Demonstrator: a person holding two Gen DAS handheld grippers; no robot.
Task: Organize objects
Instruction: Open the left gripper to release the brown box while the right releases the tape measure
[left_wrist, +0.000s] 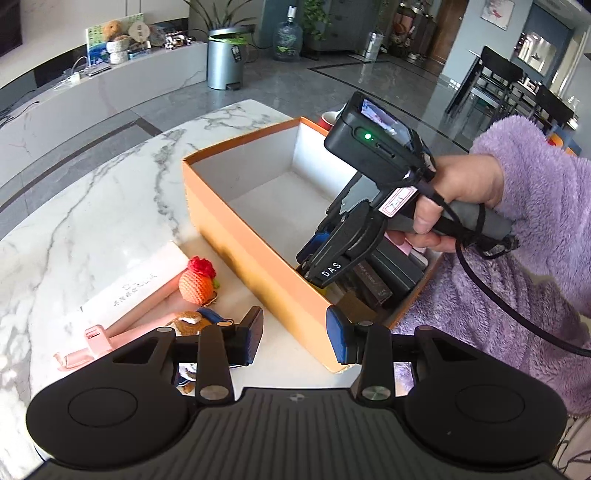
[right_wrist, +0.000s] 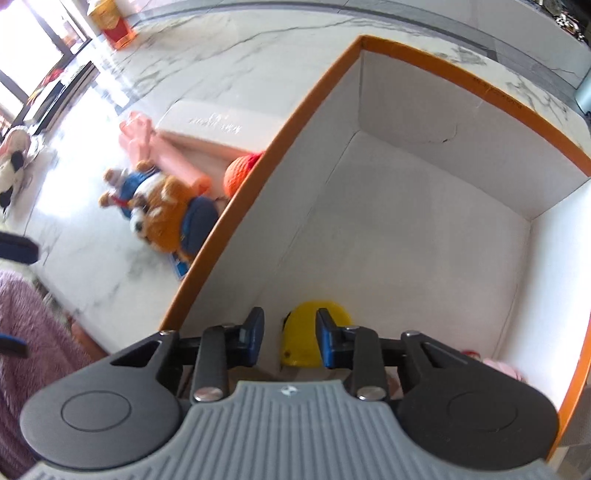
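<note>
My left fingers (left_wrist: 294, 338) apart, empty, straddling near corner of orange box (left_wrist: 255, 254). My right hand (left_wrist: 452, 206) dips other gripper (left_wrist: 314, 273) into box. Crochet toy (left_wrist: 197, 278) beside box on tabletop (left_wrist: 92, 206).

Glossy grey floor (left_wrist: 369, 85), white marble table (left_wrist: 92, 206), dark dining chairs (left_wrist: 495, 81)

The box (left_wrist: 236, 236) is orange outside and white within; the desk (left_wrist: 92, 206) is white marble veined grey. A yellow object (right_wrist: 308, 334) lies inside, and the sleeve (left_wrist: 535, 229) is fuzzy lilac.
</note>
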